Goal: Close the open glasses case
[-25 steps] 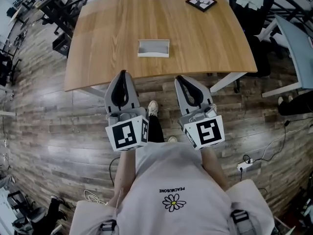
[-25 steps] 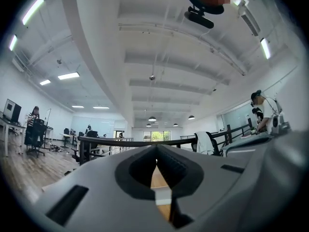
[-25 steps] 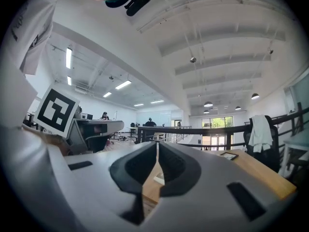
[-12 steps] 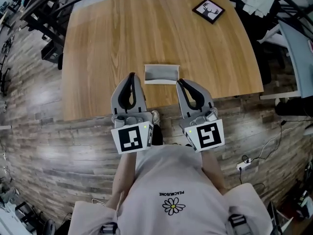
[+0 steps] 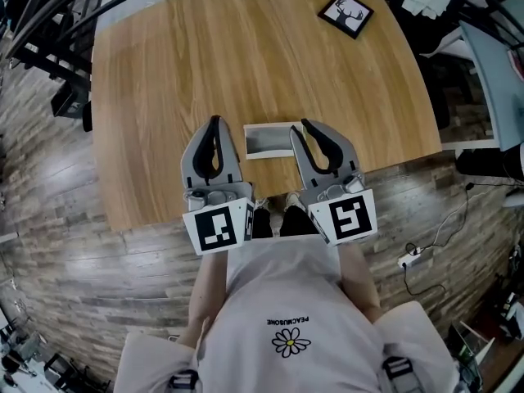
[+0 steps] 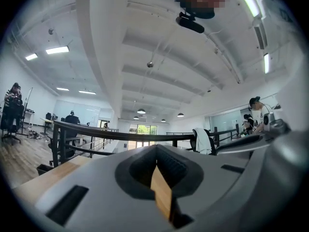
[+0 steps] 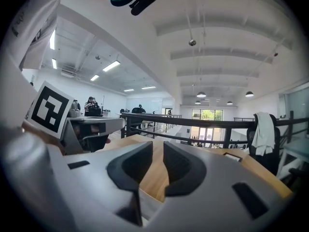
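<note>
Open pale grey rectangular glasses case (image 5: 268,140) is lying near the lower edge of the light brown wooden table (image 5: 246,56), at the centre of the head view. Grey left gripper (image 5: 214,123) is sitting just left of the case, jaw tips pressed together on nothing. Grey right gripper (image 5: 309,126) is overlapping the case's right end, its jaws just having been opening to a narrow gap, only tabletop showing between them.

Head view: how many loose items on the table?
2. Open glasses case at the near edge of the table; framed deer picture at its far right corner. Left tongs and right tongs cover some tabletop.
</note>
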The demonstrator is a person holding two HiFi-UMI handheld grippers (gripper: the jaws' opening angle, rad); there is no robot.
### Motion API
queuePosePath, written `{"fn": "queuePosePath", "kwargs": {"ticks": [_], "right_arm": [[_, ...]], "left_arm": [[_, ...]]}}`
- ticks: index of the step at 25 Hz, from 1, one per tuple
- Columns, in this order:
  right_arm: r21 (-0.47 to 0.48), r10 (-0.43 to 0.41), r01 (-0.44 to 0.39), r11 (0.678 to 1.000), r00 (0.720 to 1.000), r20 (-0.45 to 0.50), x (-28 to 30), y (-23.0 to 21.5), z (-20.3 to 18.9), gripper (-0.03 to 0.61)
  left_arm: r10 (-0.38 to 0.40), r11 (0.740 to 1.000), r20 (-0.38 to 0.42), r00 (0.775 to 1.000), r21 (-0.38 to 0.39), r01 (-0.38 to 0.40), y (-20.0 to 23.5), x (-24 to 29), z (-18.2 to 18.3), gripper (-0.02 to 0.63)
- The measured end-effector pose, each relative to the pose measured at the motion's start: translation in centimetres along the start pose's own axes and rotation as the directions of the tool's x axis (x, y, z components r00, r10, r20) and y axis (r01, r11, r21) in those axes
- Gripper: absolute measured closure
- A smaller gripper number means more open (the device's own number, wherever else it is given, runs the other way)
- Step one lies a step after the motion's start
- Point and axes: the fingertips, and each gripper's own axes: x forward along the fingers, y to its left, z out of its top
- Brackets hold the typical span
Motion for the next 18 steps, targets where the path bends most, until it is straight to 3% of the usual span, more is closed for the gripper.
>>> {"fn": "queuePosePath", "kwargs": {"ticks": [9,13,18], "right_arm": [[0.045,0.085,-0.084,0.995,0.996,-0.016,1.5,-0.2,-1.7,0.458],[0.126,0.119,-0.114,0.985,0.992,-0.035,2.2,-0.5,-3.1,0.414],[0.21,0.161,-0.138,0.968,0.982,-0.095,2.7,-0.3,-5.8,0.413]], "left_arm": [[0.041,0.999,-0.014,0.999,0.007,-0.041,-0.2,0.8,-0.7,0.597],[0.049,0.999,-0.014,0.999,0.011,-0.049,-0.7,1.0,-0.7,0.597],[0.058,0.998,-0.024,0.998,0.017,-0.058,-0.9,0.9,-1.3,0.597]]}}
